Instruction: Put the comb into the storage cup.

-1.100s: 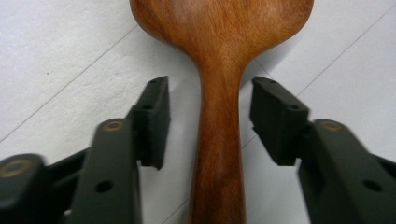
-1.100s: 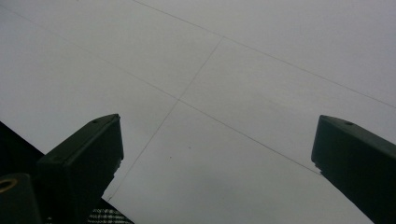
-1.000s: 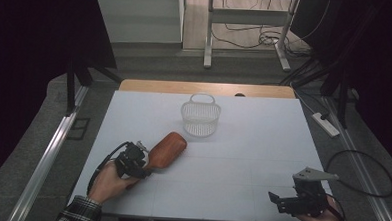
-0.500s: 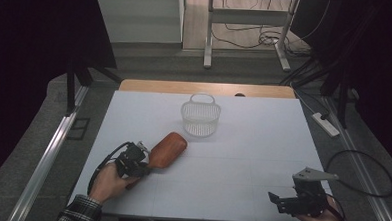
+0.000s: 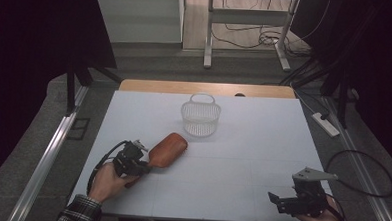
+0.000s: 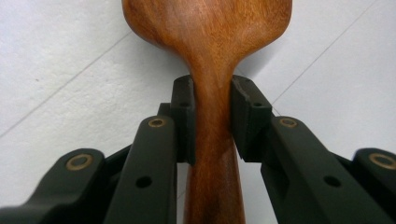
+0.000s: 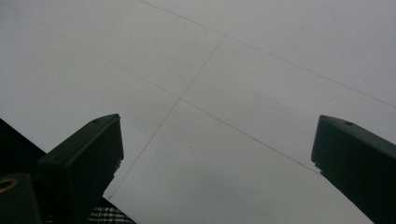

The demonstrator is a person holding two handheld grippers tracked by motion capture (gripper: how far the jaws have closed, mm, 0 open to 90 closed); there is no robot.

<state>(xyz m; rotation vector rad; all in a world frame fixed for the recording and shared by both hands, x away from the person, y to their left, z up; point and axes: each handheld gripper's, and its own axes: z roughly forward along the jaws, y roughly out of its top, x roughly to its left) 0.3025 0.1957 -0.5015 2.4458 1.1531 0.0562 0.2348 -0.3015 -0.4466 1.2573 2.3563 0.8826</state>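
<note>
Spoon (image 5: pixel 168 149) of brown wood, lying on the near left part of the white table (image 5: pixel 262 143), with the broad bowl toward far and right and the thin handle toward near and left. Pinched at the narrow neck, just below the bowl, by the left gripper (image 5: pixel 132 160); seen in the left gripper view as two black pads pressed against both sides of the wood (image 6: pixel 210 46), after having just been closing onto it. Whether resting on the table or raised a little, hard to tell. Farther away, near the middle of the table, a white mesh basket (image 5: pixel 200 118) with an upright handle, standing apart from the spoon. From the bowl of the spoon, placed to the far right, so almost on the line of the long axis. Probably enough, then, to lift and carry forward along this same line, with only a small turn needed before lowering bowl-first into the basket. Clearly nearer to both spoon and basket on the left side. At the near right edge, well apart from everything, the right gripper (image 5: pixel 285 202), with jaws spread wide over bare table (image 7: pixel 217 140) and holding nothing.
</note>
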